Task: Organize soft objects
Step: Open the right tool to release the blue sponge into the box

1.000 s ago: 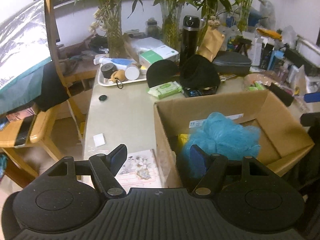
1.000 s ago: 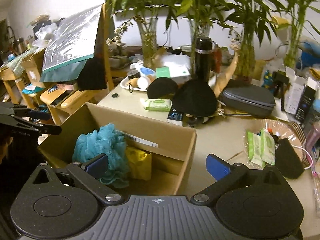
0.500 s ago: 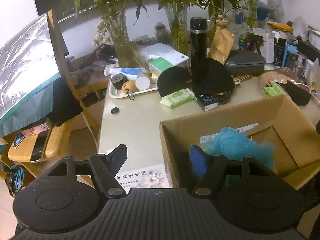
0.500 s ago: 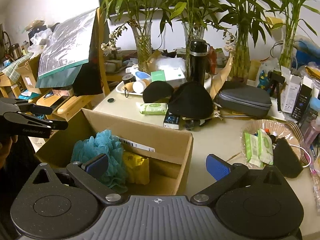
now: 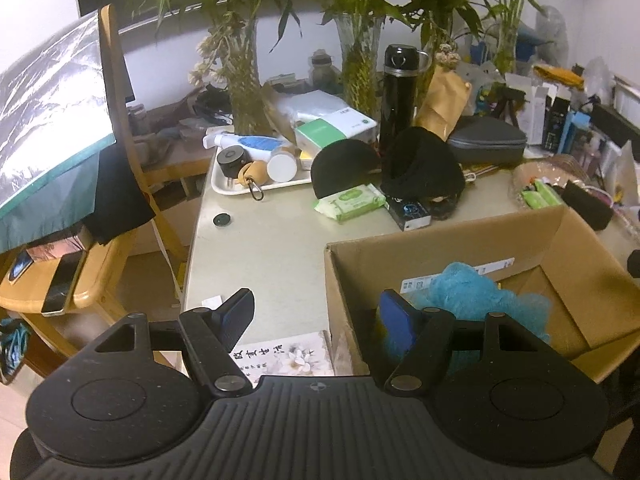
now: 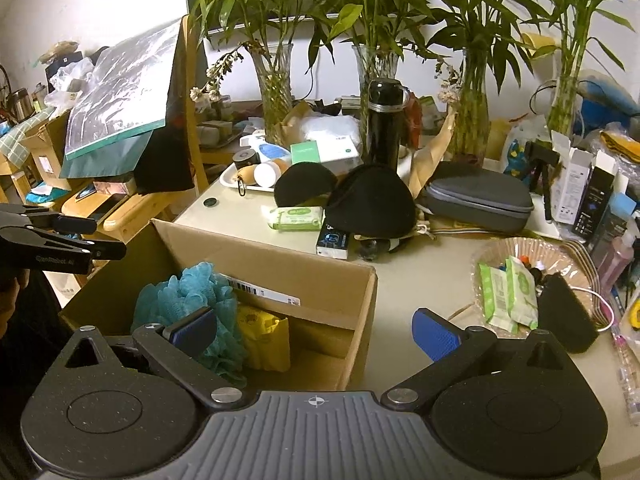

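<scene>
Cardboard box point(image 5: 452, 240) sits open on the pale table point(image 5: 272, 248), and we see the task's soft things inside it. Blue mesh bath pouf point(image 6: 188, 296) lies at the box's left end in the right wrist view, a rounded ruffled ball with no clear long axis, so we cannot give a pointing direction for it. Just beside it, touching, a yellow soft packet point(image 6: 266, 336) stands roughly upright against the box's far wall, its long side running up and down, leaning slightly. A white barcode label point(image 6: 260, 290) runs along that inner wall above both.

Our left gripper point(image 5: 318, 314) hangs over the box's near left corner with its jaws apart, nothing between them; one blue pad is over the table, the other over the pouf. Our right gripper point(image 6: 316, 326) has jaws spread wide and empty, straddling the box's right wall.

More soft items stay out on the table: two black beanies point(image 6: 372, 202), close together beyond the box, and a green wipes pack point(image 6: 296, 218) just in front of them. A black flask point(image 5: 398, 92) stands upright behind.
</scene>
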